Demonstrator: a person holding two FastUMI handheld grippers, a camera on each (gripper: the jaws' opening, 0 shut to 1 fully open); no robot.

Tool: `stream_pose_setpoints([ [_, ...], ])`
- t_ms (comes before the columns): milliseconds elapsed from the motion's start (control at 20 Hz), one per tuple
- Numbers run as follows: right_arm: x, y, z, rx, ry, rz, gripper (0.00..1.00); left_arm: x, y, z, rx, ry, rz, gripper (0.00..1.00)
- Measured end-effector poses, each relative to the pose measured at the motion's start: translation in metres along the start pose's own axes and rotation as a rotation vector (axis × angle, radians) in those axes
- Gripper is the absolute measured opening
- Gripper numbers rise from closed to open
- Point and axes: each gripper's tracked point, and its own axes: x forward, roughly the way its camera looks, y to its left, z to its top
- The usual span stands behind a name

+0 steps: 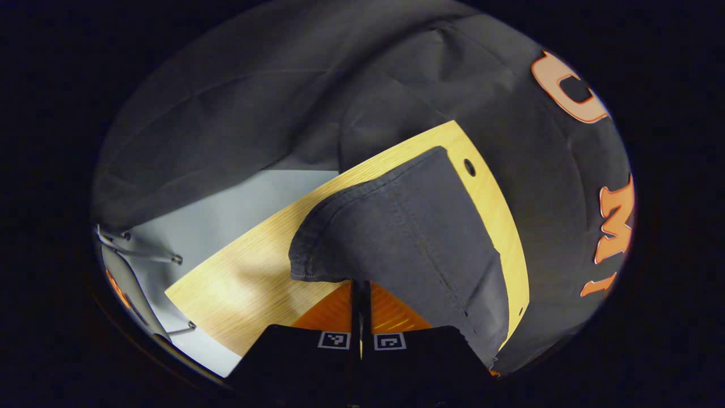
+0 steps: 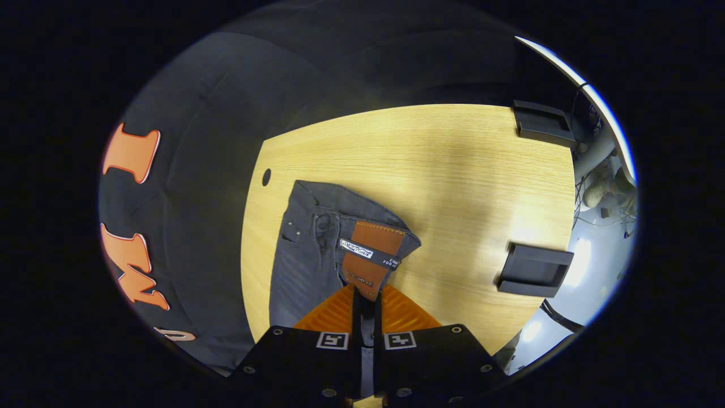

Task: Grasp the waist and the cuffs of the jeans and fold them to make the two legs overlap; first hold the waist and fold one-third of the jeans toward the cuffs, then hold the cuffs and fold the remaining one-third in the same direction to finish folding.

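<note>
jeans: your dark grey denim jeans [image 2: 308, 255] lie on the desk [image 2: 453, 187], close along the edge that has the round hole [image 2: 266, 177].
waist: in your right gripper view the waist end is lifted off the desk and turned back, so you see the brown leather patch [image 2: 371, 252] with a small white tag across it, a button and belt loops beside it.
cuffs: in your left gripper view the hemmed cuff end [image 1: 317, 249] is raised and curls over, stitched hem toward you, the rest of the leg running back toward the desk's holed edge.
spread: the fabric looks smooth, seams straight.
</note>
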Motion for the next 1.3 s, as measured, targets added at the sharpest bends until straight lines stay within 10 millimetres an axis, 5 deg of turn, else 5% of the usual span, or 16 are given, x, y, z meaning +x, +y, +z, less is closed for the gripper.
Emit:
stream_pose_setpoints([
  [200, -0.011, 0.011, 0.0, 0.014, 0.021, 0.015, 0.09, -0.012, -0.023, 0.029, 0.048, -0.049, -0.025, 0.01],
  [700, 0.011, 0.058, 0.026, 0.089, 0.156, 0.031, 0.09, -0.003, -0.082, 0.079, 0.145, -0.124, 0.069, 0.01],
  [1300, 0.093, 0.119, 0.047, 0.099, 0.235, 0.025, 0.09, 0.053, -0.134, 0.13, 0.29, -0.159, 0.223, 0.01],
])
